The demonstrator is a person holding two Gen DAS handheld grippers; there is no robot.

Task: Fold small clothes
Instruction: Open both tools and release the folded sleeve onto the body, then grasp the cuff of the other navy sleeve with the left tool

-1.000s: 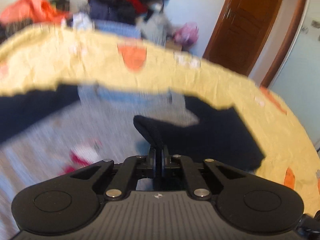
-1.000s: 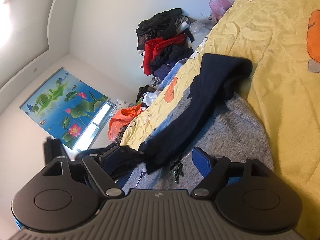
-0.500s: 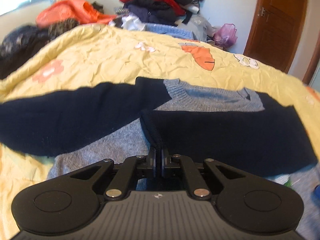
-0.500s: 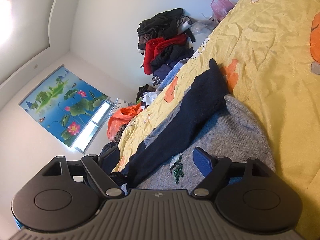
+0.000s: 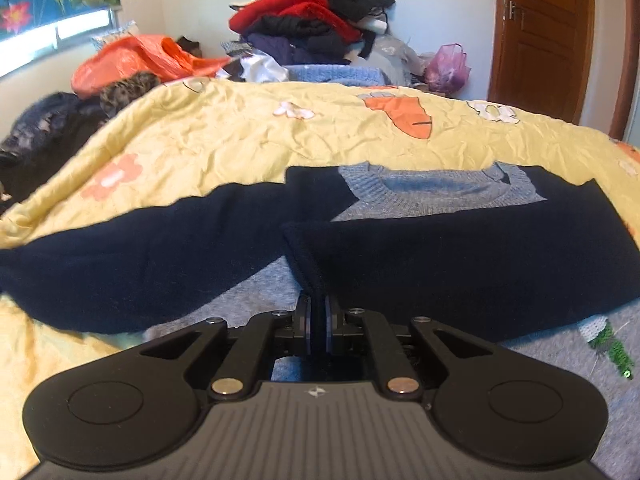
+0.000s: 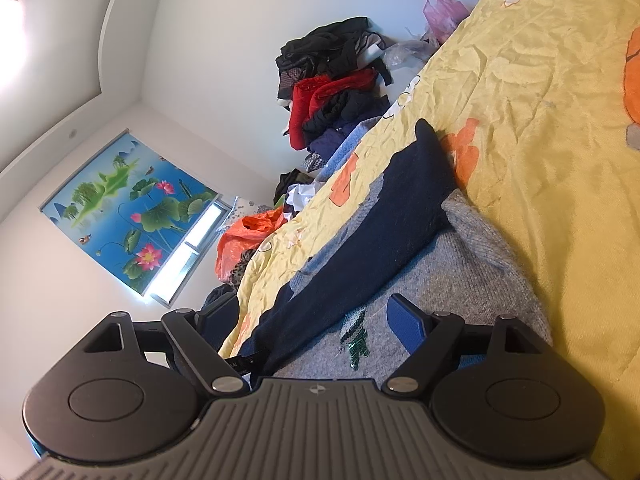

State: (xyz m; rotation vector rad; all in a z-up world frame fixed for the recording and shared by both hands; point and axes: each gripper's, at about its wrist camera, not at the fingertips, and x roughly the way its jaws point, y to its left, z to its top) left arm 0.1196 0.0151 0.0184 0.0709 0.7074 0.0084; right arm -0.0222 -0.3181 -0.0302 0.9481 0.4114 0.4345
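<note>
A grey knit sweater with navy sleeves lies flat on the yellow bedspread. One navy sleeve is folded across the chest. Its cuff runs into my left gripper, whose jaws are opening but still pinch the cloth. The other sleeve stretches out to the left. In the right wrist view my right gripper stands wide open low over the sweater's grey body, beside a green sequin patch. The folded sleeve lies ahead of it, and its pads press on nothing.
A heap of red, black and blue clothes sits beyond the bed's far edge, with an orange bag and dark garments at the left. A brown door is at the back right. Bare bedspread lies beyond the collar.
My left gripper carried the navy sleeve across the sweater and lowered it; the sleeve went from raised and bunched to flat over the chest. The right gripper stayed put.
</note>
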